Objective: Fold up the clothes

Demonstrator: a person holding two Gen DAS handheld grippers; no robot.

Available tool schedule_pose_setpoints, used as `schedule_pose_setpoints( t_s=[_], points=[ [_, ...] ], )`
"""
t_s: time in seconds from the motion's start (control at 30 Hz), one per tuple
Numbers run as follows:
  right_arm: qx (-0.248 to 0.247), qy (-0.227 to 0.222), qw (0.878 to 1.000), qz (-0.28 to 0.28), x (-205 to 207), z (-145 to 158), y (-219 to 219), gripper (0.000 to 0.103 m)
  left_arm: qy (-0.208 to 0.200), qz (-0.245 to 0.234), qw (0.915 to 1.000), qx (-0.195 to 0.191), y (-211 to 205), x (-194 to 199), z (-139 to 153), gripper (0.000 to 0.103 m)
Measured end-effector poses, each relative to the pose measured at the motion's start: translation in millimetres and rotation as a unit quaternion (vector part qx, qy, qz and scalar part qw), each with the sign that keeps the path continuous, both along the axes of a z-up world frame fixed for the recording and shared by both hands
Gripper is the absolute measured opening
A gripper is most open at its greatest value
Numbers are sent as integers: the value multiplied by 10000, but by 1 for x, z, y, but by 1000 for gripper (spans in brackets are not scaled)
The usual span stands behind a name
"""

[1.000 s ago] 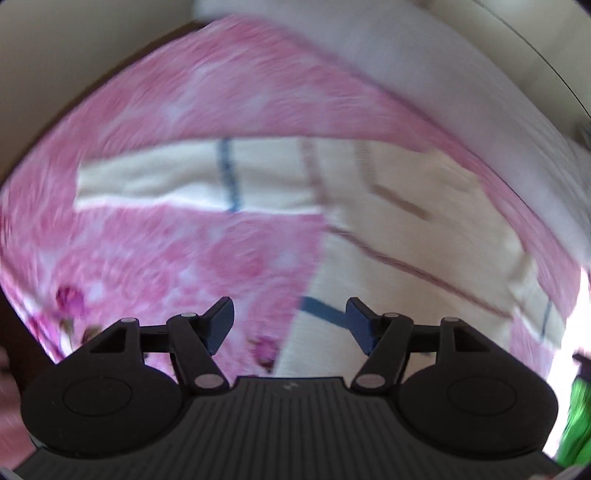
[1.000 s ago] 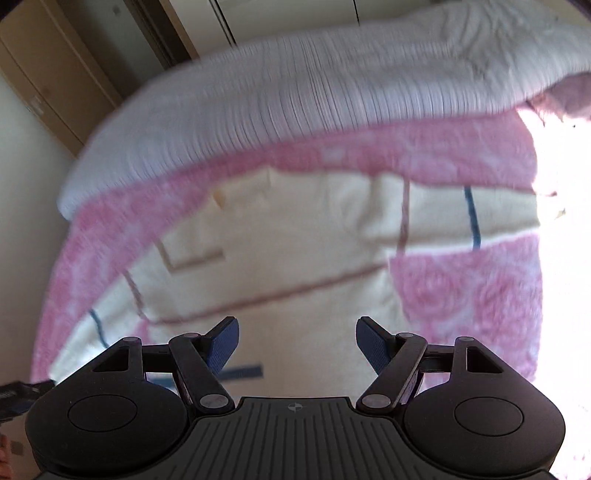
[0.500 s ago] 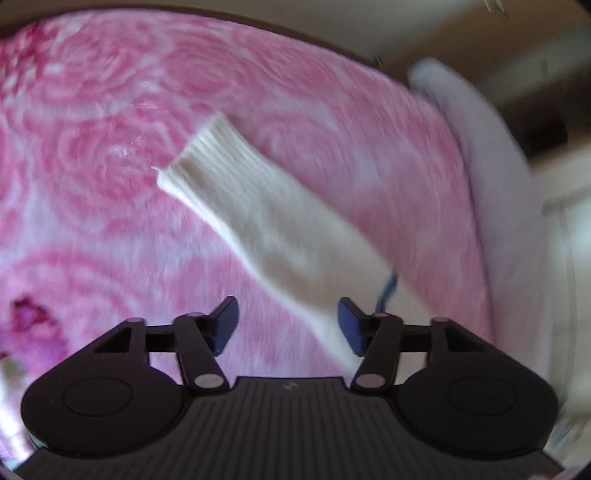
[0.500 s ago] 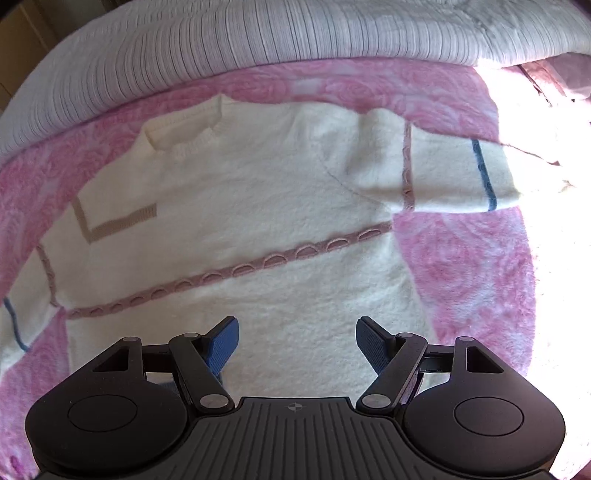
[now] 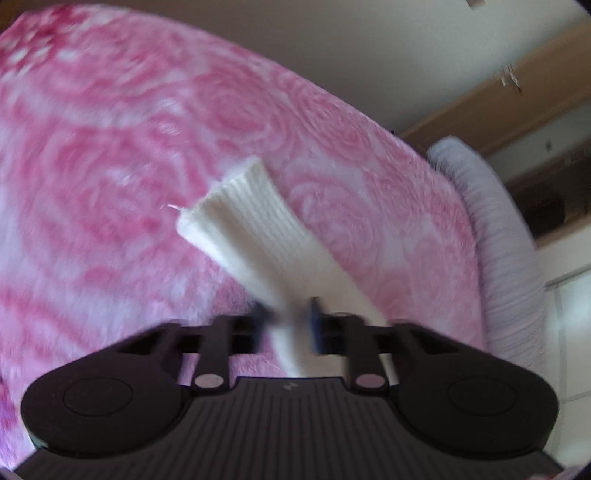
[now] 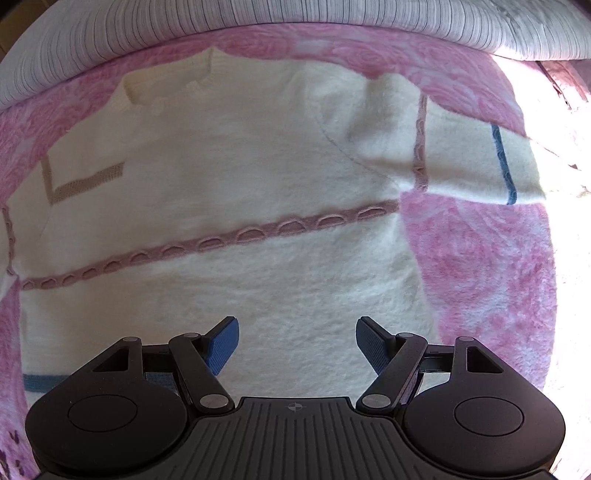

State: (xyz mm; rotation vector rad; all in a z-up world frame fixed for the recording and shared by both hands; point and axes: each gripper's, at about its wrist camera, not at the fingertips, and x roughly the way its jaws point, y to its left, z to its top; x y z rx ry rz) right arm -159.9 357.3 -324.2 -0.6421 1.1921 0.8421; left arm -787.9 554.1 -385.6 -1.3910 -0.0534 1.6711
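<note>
Left wrist view: the left tongs (image 5: 286, 317) were clamped on the sleeve (image 5: 255, 225) of a cream sweater, the blue pads (image 5: 314, 314) pinching the knit close behind its ribbed cuff. The cuff end stuck out ahead of the tongs, above a pink blanket (image 5: 110, 147) patterned with roses. The picture was blurred around the pads. A grey striped duvet (image 5: 498, 236) lay along the right edge of the bed, with a wooden wardrobe (image 5: 491, 110) and pale wall behind it.

Right wrist view: the right tongs (image 6: 297, 345) stood wide, nothing between the pads, pointing down over the lower body of the sweater (image 6: 229, 177). The sweater lay flat and face up on the pink blanket (image 6: 480, 266), collar towards the far side. A mauve band (image 6: 207, 243) crossed the chest; a tan L-shaped mark sat near the left shoulder. The sleeve on the right side (image 6: 476, 158) stretched out sideways, carrying a mauve and a blue stripe, its end lost in sun glare. The grey duvet (image 6: 258, 14) ran along the top.
</note>
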Motion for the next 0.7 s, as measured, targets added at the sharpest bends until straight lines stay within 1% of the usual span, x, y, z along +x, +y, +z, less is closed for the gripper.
schedule_pose_setpoints(
  t_s=[0.07,0.1,0.13,0.17,0.2,0.23,0.27,0.3,0.33,0.37,0.4,0.43,0.47,0.5,0.57,0.6,0.63,0.67,0.7],
  points=[
    [6,-110,9999,72,9,0,-7,74,413,-106,9991,83,-2,12,15,4],
    [0,-180,9998,98,14,1,-12,74,692,-356,9966,288,-4,26,31,4],
    [-8,-253,9996,122,20,2,-16,74,969,-606,9922,493,-7,40,47,4],
    [-15,-320,9994,102,27,3,-21,74,1245,-854,9861,696,-9,54,63,4],
    [-22,-384,9992,72,34,4,-27,74,1509,-1132,9778,908,-12,69,80,4],
    [-29,-449,9990,42,41,5,-32,74,1722,-1565,9655,1166,-18,92,99,4],
    [-32,-500,9987,-18,49,6,-36,74,1887,-2005,9507,1423,-24,116,117,4],
    [-21,-524,9986,-97,57,7,-41,74,1831,-2497,9358,1686,-32,143,131,4],
    [-6,-542,9984,-178,64,9,-45,74,1769,-2981,9176,1943,-41,170,145,4],
    [22,-548,9981,-263,71,10,-48,74,1684,-3476,8965,2169,-50,198,157,5],
    [61,-550,9979,-342,78,11,-51,74,1506,-4071,8723,2252,-59,228,161,9],
    [109,-549,9976,-414,82,13,-53,74,1331,-4633,8455,2297,-68,259,164,14],
    [158,-548,9972,-483,86,14,-56,74,1214,-5085,8242,2176,-76,287,160,22],
    [205,-542,9968,-557,89,15,-57,74,1172,-5403,8097,1967,-84,312,152,26],
    [320,-470,9961,-675,94,17,-58,74,1181,-5775,7969,1318,-95,349,126,26],
    [425,-408,9957,-717,95,19,-59,74,1174,-5884,7951,888,-98,359,112,26],
    [576,-342,9950,-745,95,21,-60,74,1187,-5921,7955,503,-100,363,99,26],
    [773,-276,9937,-768,95,23,-62,74,1249,-5872,7995,201,-102,361,89,25],
    [1007,-181,9918,-770,93,25,-65,74,1317,-5786,8049,-15,-103,355,81,27]
  ],
)
